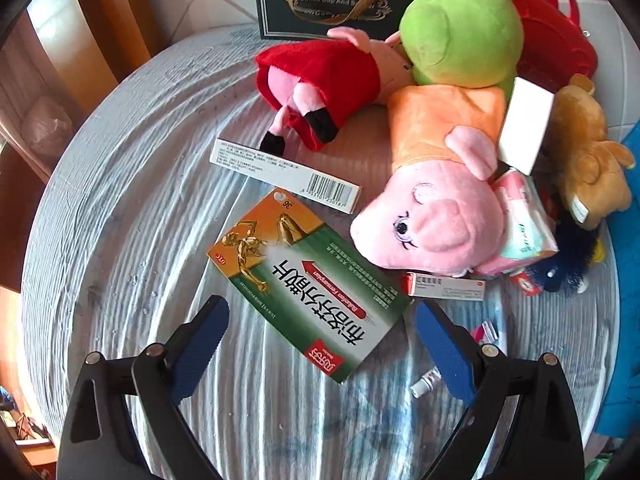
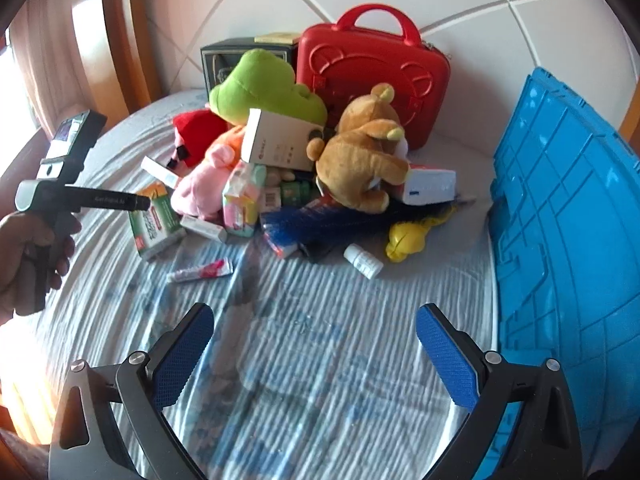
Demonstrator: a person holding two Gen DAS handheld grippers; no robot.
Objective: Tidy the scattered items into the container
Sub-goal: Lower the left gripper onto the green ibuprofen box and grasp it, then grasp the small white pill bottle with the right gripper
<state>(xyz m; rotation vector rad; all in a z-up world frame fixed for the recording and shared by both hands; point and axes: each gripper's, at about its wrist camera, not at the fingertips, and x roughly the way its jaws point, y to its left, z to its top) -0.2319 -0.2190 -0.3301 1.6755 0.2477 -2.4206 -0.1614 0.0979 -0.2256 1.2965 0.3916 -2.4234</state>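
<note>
Progress is nil as far as the views show: no item is seen inside the blue ribbed plastic crate (image 2: 560, 216) standing at the right edge of the striped pale-blue bedsheet (image 2: 320, 360). Left gripper (image 1: 322, 320) is spread wide and empty, its fingers straddling the flat green-and-orange medicine box (image 1: 308, 284) without touching it. Right gripper (image 2: 314, 332) is likewise wide open, holding nothing, over bare sheet. Outstanding: the pink plush pig (image 1: 432, 216), brown plush bear (image 2: 360, 156), white pill bottle (image 2: 364, 260) and remaining clutter heaped toward the far edge.
</note>
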